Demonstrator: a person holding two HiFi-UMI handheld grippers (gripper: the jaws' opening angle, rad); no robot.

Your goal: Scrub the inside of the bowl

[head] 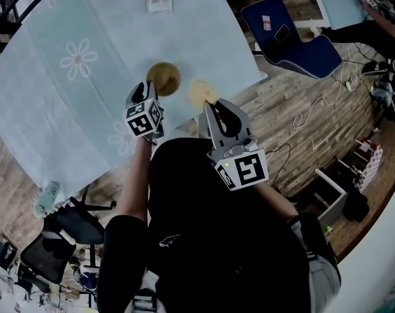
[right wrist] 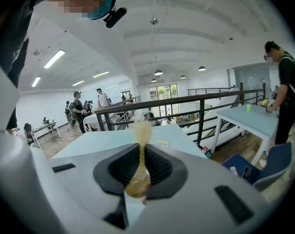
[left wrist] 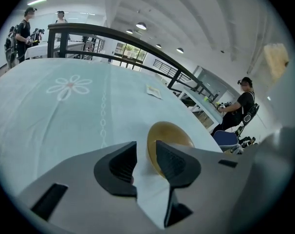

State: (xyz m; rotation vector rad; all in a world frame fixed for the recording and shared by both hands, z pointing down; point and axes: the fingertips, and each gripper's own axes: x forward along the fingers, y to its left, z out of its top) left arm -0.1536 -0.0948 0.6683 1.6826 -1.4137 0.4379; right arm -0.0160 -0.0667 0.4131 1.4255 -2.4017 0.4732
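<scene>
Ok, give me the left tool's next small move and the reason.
Probably ease the left tool forward and close on the near rim of the round golden-brown bowl: its jaws stand open at that rim, and the right tool grips the thin yellow scrubbing pad, so steadying comes first.

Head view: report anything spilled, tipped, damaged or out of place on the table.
Nothing stands out. The round brown bowl sits upright on the pale blue flowered tablecloth, no spill around it; the right gripper pinches a thin yellowish scrub pad.
</scene>
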